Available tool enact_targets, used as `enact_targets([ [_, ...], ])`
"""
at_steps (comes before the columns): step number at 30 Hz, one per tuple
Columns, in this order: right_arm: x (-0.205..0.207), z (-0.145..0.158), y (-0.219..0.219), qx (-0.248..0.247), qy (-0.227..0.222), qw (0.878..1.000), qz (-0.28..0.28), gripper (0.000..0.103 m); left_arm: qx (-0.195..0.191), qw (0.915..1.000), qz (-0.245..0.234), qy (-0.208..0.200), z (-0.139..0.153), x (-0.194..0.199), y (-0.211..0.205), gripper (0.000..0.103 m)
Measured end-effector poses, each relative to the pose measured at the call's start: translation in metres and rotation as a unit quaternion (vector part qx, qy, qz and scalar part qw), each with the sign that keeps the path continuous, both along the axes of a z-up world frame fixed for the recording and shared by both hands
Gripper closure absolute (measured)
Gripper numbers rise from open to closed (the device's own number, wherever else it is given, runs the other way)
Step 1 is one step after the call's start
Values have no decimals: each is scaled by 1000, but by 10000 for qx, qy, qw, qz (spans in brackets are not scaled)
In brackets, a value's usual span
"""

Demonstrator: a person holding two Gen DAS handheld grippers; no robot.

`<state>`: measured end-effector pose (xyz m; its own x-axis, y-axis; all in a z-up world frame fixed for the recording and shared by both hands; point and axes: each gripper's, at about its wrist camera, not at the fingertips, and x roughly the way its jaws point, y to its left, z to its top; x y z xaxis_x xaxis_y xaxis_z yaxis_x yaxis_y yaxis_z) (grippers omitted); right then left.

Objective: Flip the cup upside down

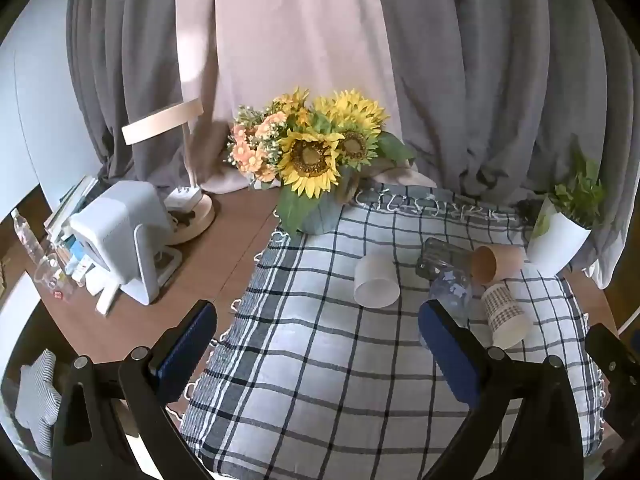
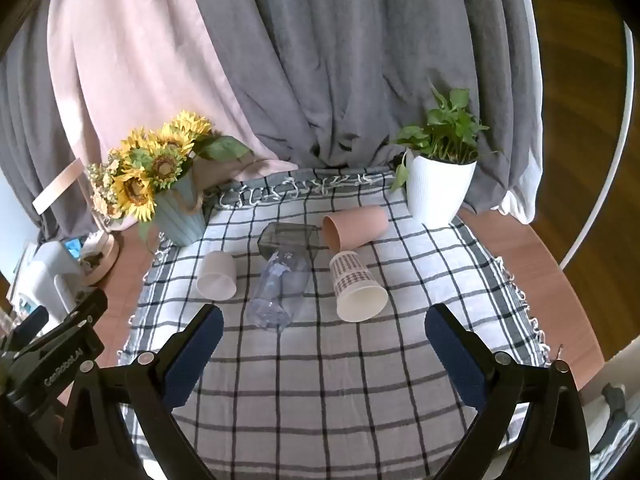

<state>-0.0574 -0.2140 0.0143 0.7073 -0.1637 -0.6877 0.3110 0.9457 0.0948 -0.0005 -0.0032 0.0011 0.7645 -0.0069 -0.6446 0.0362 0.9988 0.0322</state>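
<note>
Several cups lie on their sides on a checked cloth (image 2: pixel 320 380). A white cup (image 2: pixel 217 276) (image 1: pixel 377 281) lies at the left, mouth toward me. A clear bluish glass (image 2: pixel 278 288) (image 1: pixel 450 290) lies in the middle, with a dark grey square glass (image 2: pixel 288 238) (image 1: pixel 438 258) behind it. A pink-tan cup (image 2: pixel 354 227) (image 1: pixel 498 263) lies behind a patterned paper cup (image 2: pixel 356 286) (image 1: pixel 505 316). My left gripper (image 1: pixel 318 344) is open and empty, short of the white cup. My right gripper (image 2: pixel 323 344) is open and empty, short of the row.
A sunflower vase (image 2: pixel 176 208) (image 1: pixel 316 184) stands at the cloth's back left. A white potted plant (image 2: pixel 438 184) (image 1: pixel 560 240) stands at the back right. A white appliance (image 1: pixel 120 240), lamp (image 1: pixel 192 184) and books sit on the brown table at left. Grey and pink curtains hang behind.
</note>
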Motion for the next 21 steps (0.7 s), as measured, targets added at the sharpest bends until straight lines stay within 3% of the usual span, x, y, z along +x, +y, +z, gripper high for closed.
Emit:
enact_targets([
  [21,-3,1,-1,-10,-16,10000,-29,1,76,10000,49,-35,2,-2,0,0],
])
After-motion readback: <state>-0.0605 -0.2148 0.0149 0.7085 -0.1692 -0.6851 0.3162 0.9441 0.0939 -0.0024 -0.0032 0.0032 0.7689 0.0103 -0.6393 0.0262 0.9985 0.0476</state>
